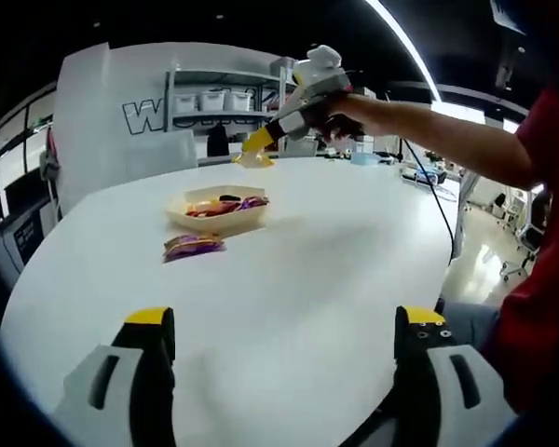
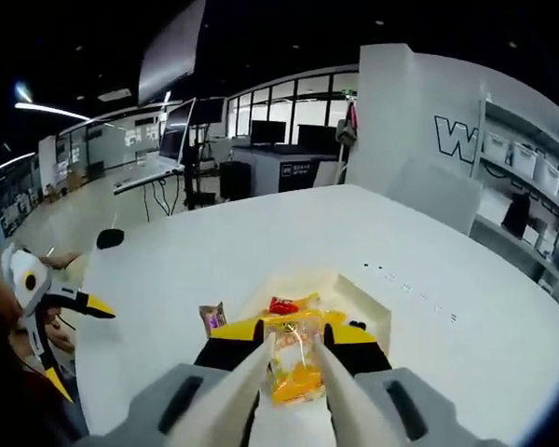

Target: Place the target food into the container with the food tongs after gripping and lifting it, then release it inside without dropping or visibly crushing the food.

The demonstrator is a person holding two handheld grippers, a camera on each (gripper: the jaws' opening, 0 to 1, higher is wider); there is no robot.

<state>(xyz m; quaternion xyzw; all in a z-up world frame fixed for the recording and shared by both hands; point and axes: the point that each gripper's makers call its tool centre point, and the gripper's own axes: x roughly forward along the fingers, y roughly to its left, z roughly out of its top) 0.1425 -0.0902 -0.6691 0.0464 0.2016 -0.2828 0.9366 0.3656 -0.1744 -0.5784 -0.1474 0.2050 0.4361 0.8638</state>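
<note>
Right gripper view: tongs (image 2: 293,372) pinching snack packet (image 2: 294,365) above tray (image 2: 368,307), clamped by right gripper (image 2: 293,349); lowering, releasing next. Left gripper (image 1: 284,340) wide open, empty.

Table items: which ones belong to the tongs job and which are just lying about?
Job:
- tongs, in the right gripper
- orange snack pack between the tongs
- container with packs inside

Lying about:
- purple snack pack beside the container
- shelf bins
- monitors
</note>
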